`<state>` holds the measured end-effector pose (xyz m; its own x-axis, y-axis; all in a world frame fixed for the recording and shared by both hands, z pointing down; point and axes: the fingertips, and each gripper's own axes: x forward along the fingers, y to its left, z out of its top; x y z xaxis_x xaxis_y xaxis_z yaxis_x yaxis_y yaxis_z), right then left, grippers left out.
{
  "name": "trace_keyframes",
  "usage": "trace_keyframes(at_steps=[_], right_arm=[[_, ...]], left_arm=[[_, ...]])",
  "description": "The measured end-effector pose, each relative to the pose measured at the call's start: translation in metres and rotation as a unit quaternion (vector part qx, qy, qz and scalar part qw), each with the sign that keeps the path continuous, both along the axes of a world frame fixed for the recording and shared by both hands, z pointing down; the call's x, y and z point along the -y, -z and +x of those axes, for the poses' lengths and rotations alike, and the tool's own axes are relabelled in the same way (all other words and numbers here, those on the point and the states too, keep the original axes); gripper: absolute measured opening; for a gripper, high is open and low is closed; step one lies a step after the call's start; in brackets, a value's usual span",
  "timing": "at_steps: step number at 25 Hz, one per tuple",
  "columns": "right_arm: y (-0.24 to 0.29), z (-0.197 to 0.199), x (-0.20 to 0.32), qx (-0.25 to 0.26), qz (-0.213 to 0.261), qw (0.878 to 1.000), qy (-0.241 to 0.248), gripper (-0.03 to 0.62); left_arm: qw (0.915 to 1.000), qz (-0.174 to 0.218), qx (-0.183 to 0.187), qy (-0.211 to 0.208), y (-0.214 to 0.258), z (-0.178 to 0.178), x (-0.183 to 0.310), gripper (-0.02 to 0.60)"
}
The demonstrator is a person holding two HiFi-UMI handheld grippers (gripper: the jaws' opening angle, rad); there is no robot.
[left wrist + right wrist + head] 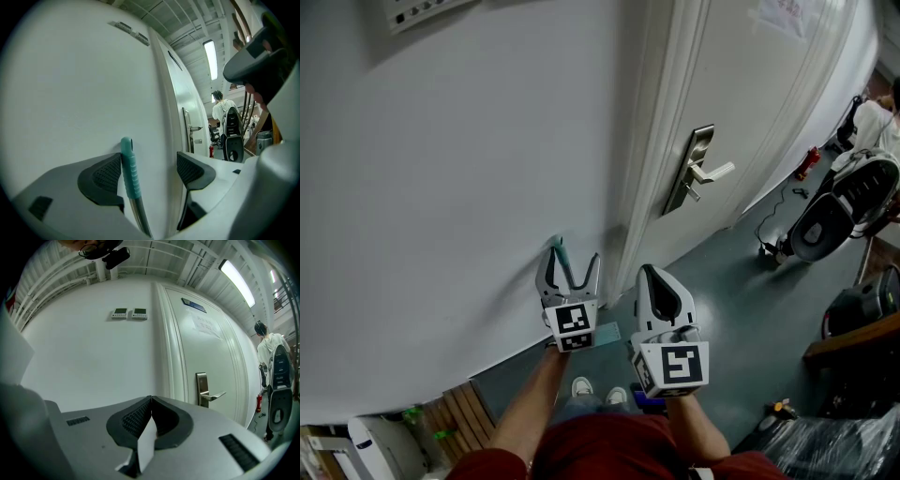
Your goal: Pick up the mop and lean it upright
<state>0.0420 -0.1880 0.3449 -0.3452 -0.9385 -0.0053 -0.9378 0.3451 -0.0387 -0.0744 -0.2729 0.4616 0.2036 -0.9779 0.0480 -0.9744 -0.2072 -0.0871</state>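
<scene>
Forearms (534, 403) are reaching up from the bottom of the head view, each one carrying a gripper level toward the wall.

Between the jaws of the left gripper (572, 258) the mop's teal-capped handle (130, 168) is standing upright, its top leaning on the white wall (441, 187). The handle is sitting right against the left-hand pad (105, 174), and I cannot tell whether it is touching. The other pad is standing well apart from it, so the left gripper (147, 171) is gaping wide and gripping nothing. In the head view only the handle's tip (560, 248) is showing, beside one fingertip.

Just to the right, the right gripper (649, 272) is hanging with its jaws pressed together on nothing, as the right gripper view (151, 401) is showing.

Beyond them, the moulded door frame (661, 141) is running up near the handle, edging a white door (750, 103) with a metal lever (703, 173). Grey floor (741, 309) is opening out to the right as far as a black-and-white machine (844, 206). Wooden slats (464, 412) are crowding the lower left corner against the wall's foot.
</scene>
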Motion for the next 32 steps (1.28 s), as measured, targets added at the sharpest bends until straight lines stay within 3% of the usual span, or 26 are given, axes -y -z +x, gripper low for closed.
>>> trace_keyframes(at_steps=[9,16,23,32], right_arm=[[0.000,0.005,0.003,0.006,0.002,1.000,-0.003,0.017],[0.000,0.009,0.004,0.008,0.002,1.000,-0.008,0.017],[0.000,0.011,0.005,0.008,0.001,1.000,-0.010,0.017],[-0.001,0.008,0.005,0.008,0.001,1.000,-0.008,0.017]], left_arm=[[0.9993,0.029,0.006,-0.022,0.047,0.011,-0.010,0.373],[0.9984,0.043,-0.017,-0.032,0.087,0.010,-0.027,0.373],[0.9963,0.028,-0.062,-0.052,0.120,0.008,-0.049,0.371],[0.9952,0.058,-0.055,-0.056,0.162,0.002,-0.075,0.371]])
